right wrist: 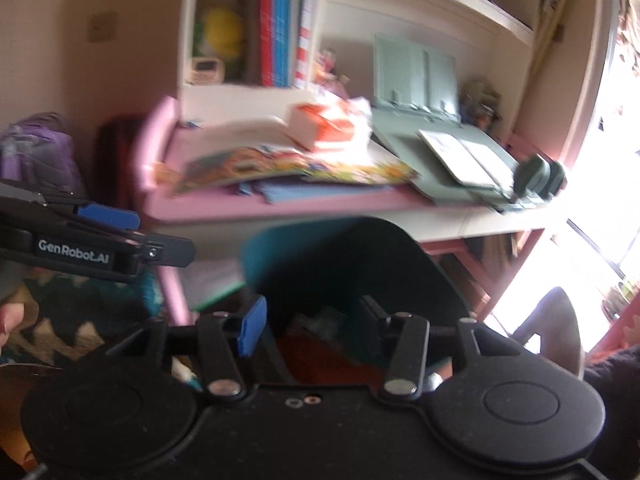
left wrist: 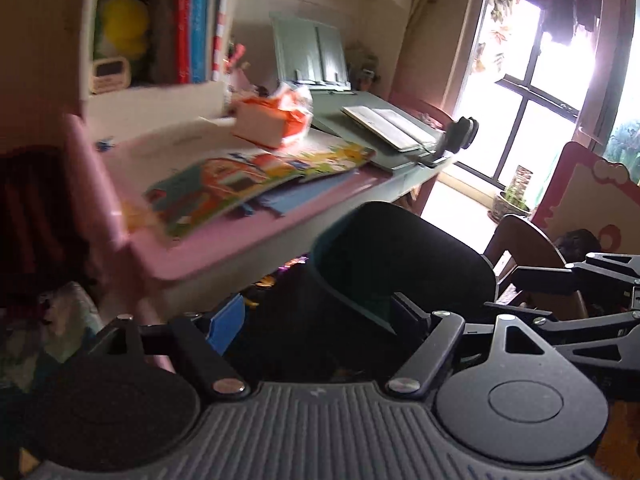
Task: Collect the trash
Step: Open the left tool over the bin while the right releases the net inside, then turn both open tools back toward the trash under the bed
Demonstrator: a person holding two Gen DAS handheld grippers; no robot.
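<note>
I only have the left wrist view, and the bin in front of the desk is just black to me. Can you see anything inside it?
Observer: Yes. In the right wrist view the bin has something red and something pale at the bottom, but it's too blurred to name.
Operator: Is the right gripper carrying anything?
Observer: No. The right gripper is open above the bin, with nothing in its jaws.
Operator: Is there anything off to the left of the desk that I'm missing?
Observer: A purple backpack sits left of the desk, beyond the left gripper.
</note>
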